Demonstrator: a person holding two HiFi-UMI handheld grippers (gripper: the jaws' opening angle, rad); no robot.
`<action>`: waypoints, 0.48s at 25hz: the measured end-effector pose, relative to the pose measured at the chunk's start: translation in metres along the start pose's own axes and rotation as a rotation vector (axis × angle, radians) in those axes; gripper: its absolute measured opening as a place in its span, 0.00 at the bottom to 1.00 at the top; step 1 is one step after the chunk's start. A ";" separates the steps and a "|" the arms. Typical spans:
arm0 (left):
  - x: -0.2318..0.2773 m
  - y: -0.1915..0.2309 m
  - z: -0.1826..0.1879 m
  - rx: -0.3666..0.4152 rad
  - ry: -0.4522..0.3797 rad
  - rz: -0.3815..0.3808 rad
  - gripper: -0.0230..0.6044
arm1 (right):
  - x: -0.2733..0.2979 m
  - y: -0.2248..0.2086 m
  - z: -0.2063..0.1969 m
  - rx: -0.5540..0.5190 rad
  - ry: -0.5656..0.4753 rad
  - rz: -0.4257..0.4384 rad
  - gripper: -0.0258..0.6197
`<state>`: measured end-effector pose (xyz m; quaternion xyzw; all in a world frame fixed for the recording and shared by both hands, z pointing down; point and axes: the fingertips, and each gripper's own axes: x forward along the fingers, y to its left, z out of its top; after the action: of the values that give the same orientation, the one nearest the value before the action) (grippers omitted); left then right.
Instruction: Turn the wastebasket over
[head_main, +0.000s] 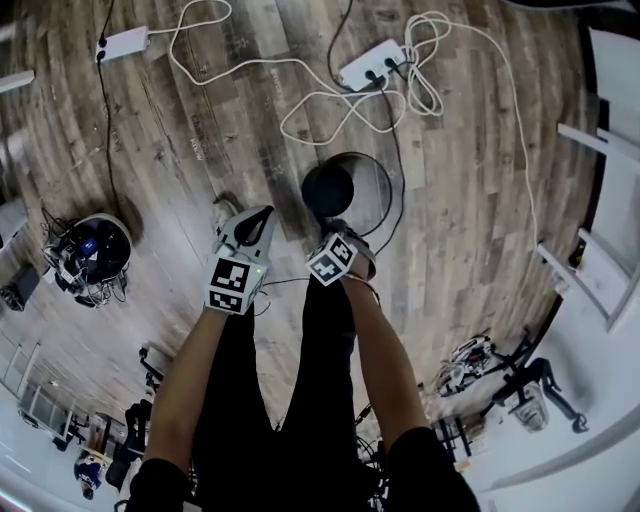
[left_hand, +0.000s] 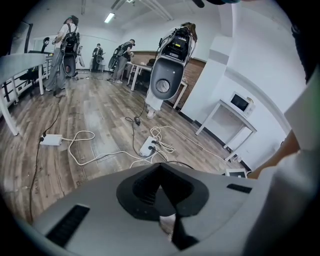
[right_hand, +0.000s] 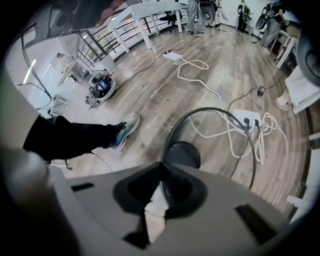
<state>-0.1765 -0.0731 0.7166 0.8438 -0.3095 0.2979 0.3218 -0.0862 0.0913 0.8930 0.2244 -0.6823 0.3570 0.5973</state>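
Note:
The wastebasket is a black see-through mesh bin standing on the wood floor with its mouth up. Its dark round bottom shows through the thin rim ring. My right gripper points steeply down at the near side of that rim. In the right gripper view the rim's arc runs straight into the closed tips of the right gripper, so it looks shut on the rim. My left gripper hangs to the left of the bin, apart from it. Seen in its own view, the left gripper is shut and holds nothing.
White cables loop from a power strip just beyond the bin, and a second strip lies far left. A round device with wires sits at the left. White furniture lines the right. The person's shoe is beside the left gripper.

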 end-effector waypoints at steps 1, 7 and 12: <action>-0.002 0.003 -0.001 -0.002 -0.004 0.004 0.09 | 0.002 0.003 0.002 0.009 -0.003 -0.003 0.11; -0.008 0.014 -0.011 -0.021 -0.021 0.030 0.09 | 0.014 0.021 0.008 0.101 -0.024 -0.011 0.12; -0.010 0.019 -0.017 -0.039 -0.025 0.039 0.09 | 0.026 0.035 0.011 0.154 -0.020 -0.020 0.12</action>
<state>-0.2018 -0.0691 0.7272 0.8348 -0.3356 0.2877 0.3283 -0.1241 0.1092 0.9105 0.2801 -0.6563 0.4001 0.5751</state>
